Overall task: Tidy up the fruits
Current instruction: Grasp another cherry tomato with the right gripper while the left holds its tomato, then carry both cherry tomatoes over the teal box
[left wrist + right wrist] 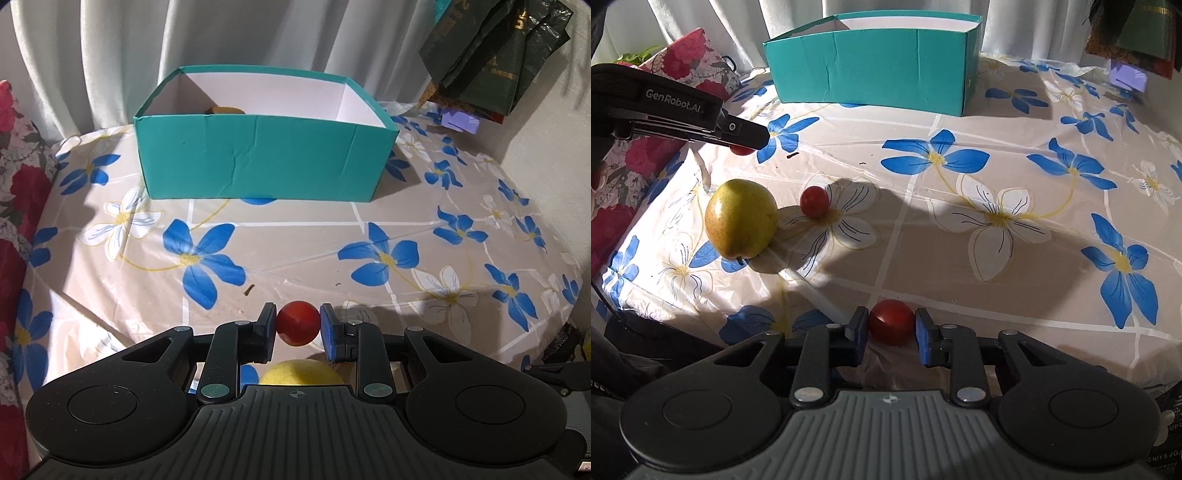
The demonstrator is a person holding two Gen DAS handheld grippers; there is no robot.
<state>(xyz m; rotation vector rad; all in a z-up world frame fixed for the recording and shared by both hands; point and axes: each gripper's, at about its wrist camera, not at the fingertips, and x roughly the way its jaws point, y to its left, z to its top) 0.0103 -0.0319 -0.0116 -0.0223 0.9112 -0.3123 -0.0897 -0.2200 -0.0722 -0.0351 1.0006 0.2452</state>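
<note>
Left tongs (298, 326) pinching a small red tomato (297, 322) above the flowered tabletop (332, 240), yellow pear (301, 373) peeking out just under them at 6 o'clock; teal box (258, 155) far off at 12 o'clock, something brown (225, 110) barely visible inside. Right tongs (891, 328) closed upon a second red tomato (891, 322) sitting on the tabletop; pear and a third tomato (814, 200) side by side, close together, at 10 o'clock, box beyond at 12 o'clock
</note>
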